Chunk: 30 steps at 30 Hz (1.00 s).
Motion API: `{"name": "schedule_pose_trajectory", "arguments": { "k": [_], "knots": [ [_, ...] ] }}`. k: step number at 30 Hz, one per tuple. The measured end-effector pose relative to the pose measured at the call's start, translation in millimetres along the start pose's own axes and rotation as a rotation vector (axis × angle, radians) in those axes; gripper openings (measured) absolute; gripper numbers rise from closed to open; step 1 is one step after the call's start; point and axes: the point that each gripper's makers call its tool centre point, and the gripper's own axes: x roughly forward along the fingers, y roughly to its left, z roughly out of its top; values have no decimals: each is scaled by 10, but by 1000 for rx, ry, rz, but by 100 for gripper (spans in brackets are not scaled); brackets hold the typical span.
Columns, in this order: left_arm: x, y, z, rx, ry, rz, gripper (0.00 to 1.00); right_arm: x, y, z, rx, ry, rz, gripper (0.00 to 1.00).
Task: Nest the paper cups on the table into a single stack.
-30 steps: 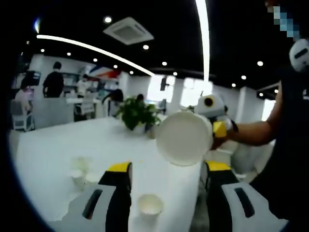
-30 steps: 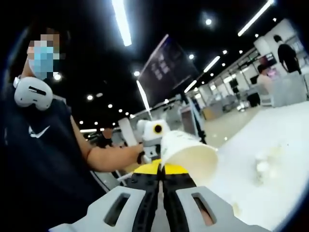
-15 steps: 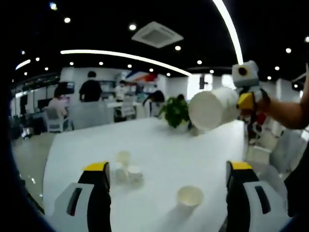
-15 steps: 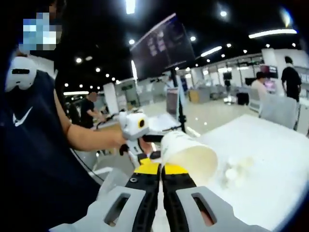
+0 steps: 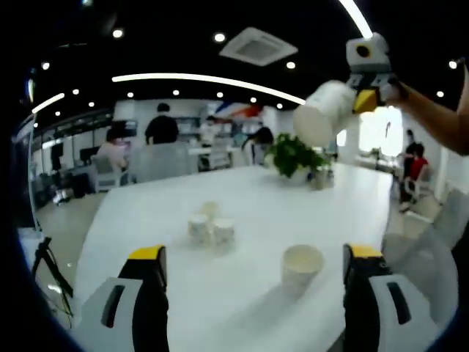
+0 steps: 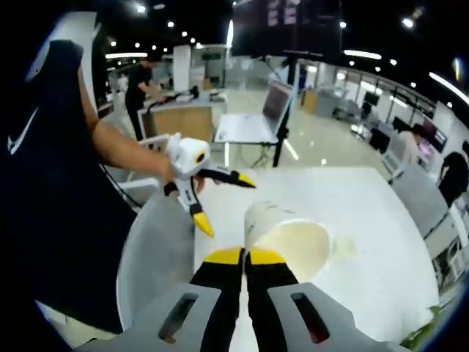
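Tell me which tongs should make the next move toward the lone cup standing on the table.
Right. The right tongs already grip a cup to nest into the standing cup; the left tongs are open and empty.

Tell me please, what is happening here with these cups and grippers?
A person is holding a two-jaw gripper in each hand to stack paper cups. The right gripper is shut on one paper cup and holds it up in the air above the white table. The left gripper is open and holds nothing. On the table, a single cup stands upright near that gripper, and a small cluster of cups stands further away. No stack is built yet.
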Motion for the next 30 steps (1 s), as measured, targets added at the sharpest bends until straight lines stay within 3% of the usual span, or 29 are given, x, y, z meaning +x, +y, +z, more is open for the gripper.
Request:
{"name": "schedule_pose_trajectory", "arguments": {
  "k": [3, 8, 9, 11, 12, 16, 23, 27, 30],
  "knots": [
    [-14, -107, -228, -18, 54, -26, 98, 51, -20, -16, -38, 92, 4, 0],
    [-42, -199, -396, -20, 88, -31, 98, 70, -95, -51, -90, 224, -11, 0],
    [-44, -208, -391, -1, 96, -32, 98, 69, -106, -60, -101, 255, -10, 0],
    [-25, -266, -213, 15, 17, -57, 98, 77, -115, -54, -107, 286, -9, 0],
    [-29, -271, -204, 21, 10, -54, 98, 79, -123, -59, -111, 312, -9, 0],
    [-51, -276, -401, 29, 78, -43, 98, 86, -103, -104, -134, 417, 13, 0],
    [-32, -410, -491, 73, 119, -82, 98, 122, -91, -120, -171, 550, 40, 0],
    [-52, -452, -559, -2, 139, -83, 98, 123, -103, -146, -189, 617, 53, 0],
    [-39, -510, -570, -6, 135, -82, 98, 140, -142, -177, -188, 642, 45, 0]
  ]
}}
